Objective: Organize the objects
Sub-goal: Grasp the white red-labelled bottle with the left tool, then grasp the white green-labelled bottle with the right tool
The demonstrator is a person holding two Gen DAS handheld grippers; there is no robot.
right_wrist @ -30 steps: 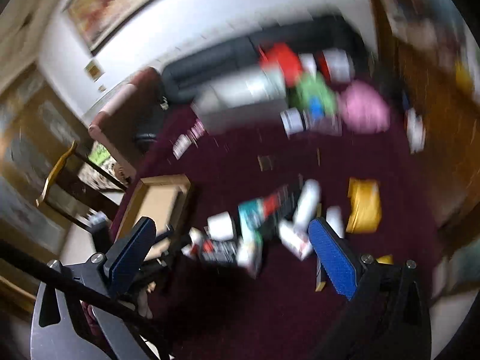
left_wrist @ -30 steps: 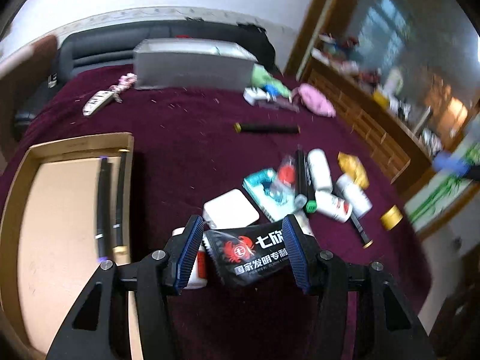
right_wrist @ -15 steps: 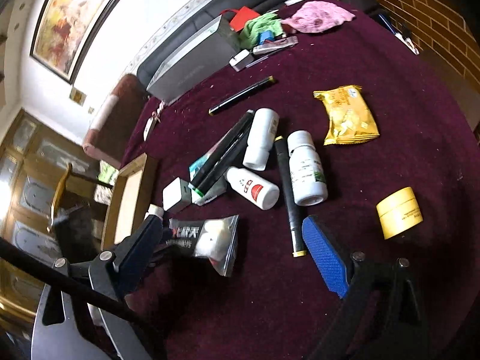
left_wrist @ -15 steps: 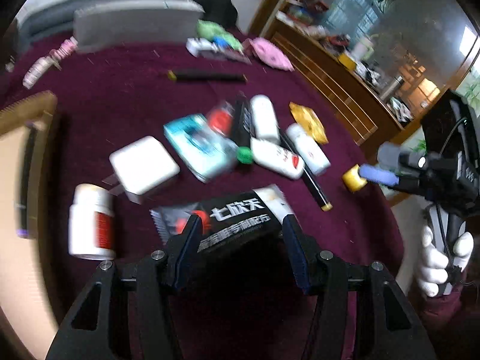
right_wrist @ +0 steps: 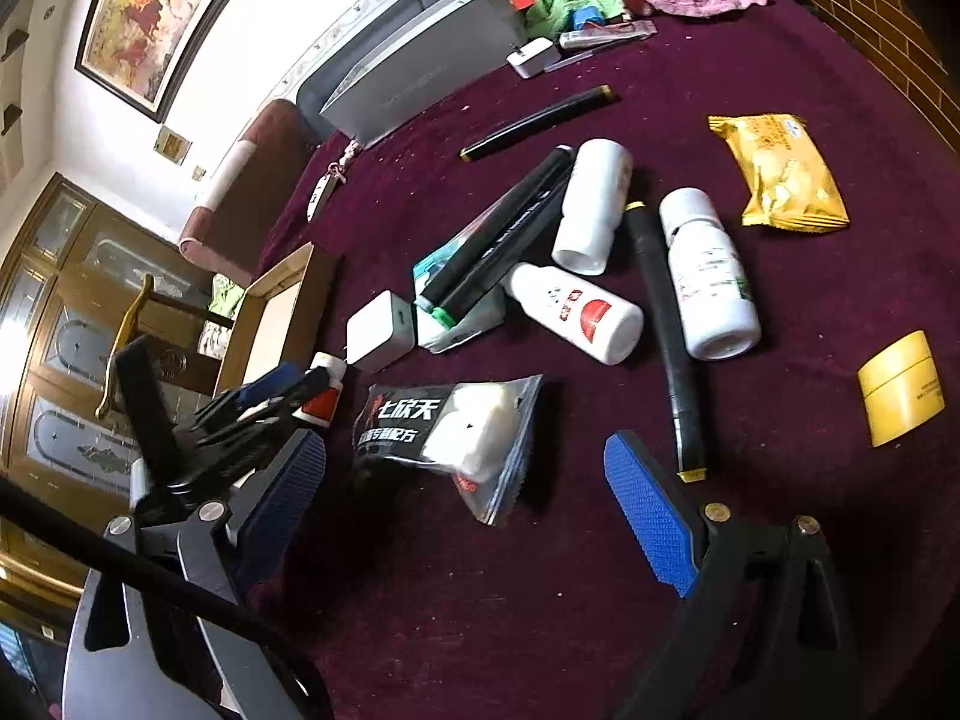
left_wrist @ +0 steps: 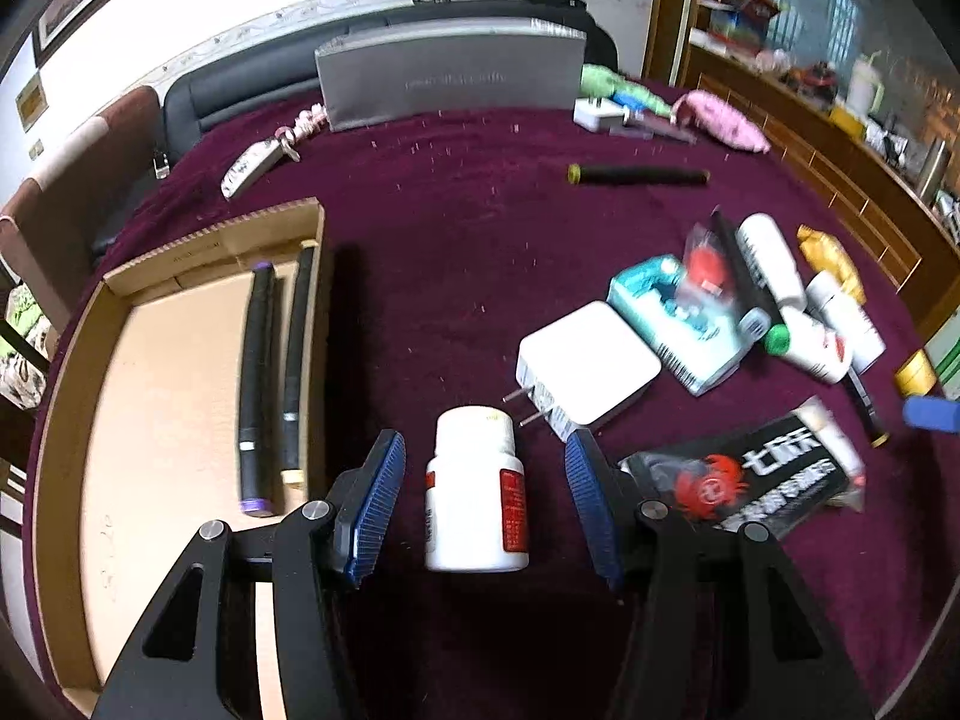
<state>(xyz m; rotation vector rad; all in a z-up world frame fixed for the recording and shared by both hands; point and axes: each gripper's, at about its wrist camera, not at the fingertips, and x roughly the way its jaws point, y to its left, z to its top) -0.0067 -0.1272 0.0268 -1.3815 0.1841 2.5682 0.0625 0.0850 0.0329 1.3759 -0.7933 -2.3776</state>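
A white pill bottle [left_wrist: 477, 498] with a red label lies on the maroon cloth between the fingers of my left gripper [left_wrist: 485, 439]. The jaws are open, with a gap on each side of the bottle. To the left sits a cardboard tray [left_wrist: 216, 234] holding black pens [left_wrist: 258, 384]. My right gripper [right_wrist: 465, 444] stands wide open just above a black snack packet [right_wrist: 444, 426], whose near end lies between the blue pads without touching them. The right wrist view also shows the left gripper [right_wrist: 270, 396] at the bottle [right_wrist: 327, 387]. The packet [left_wrist: 756, 480] lies right of the left fingers.
A white charger [left_wrist: 588, 360], a teal box [left_wrist: 678, 318], white bottles [right_wrist: 708, 276], black pens [right_wrist: 666, 324], a yellow packet [right_wrist: 780, 174] and a yellow jar [right_wrist: 900, 387] crowd the cloth's right half. A silver box [left_wrist: 450, 72] stands at the back, near cloths and keys.
The left gripper has swung left from the black packet to straddle the white bottle. The packet now lies on the cloth. The right gripper has come down over the packet.
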